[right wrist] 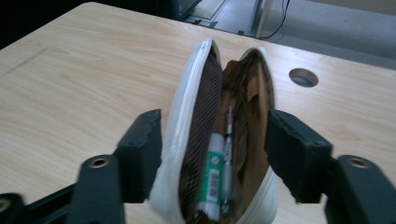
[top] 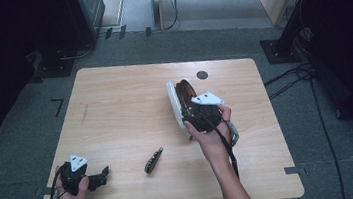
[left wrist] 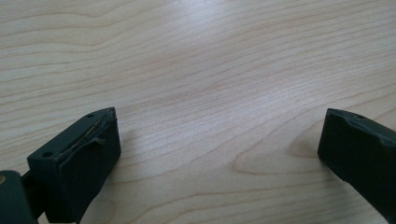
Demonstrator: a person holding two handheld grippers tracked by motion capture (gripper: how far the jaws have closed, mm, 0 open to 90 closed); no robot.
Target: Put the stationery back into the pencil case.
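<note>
Right gripper [right wrist: 215,144] | fingers spread, straddling open white pencil case [right wrist: 187,121] near bench [top: 115,111] far edge | pens [right wrist: 212,177] inside | left gripper [top: 104,177] fingers released, empty | dark clip [top: 154,161] mid-bench

Table [top: 114,101], as I see it from above: pencil case [top: 177,102] right of centre, open, with pens [right wrist: 212,179] standing inside; my right gripper [right wrist: 215,144] straddles it. Small object, possibly a folded knife [top: 153,160], lies nearer me; left gripper [top: 104,177] at the near-left corner.
</note>
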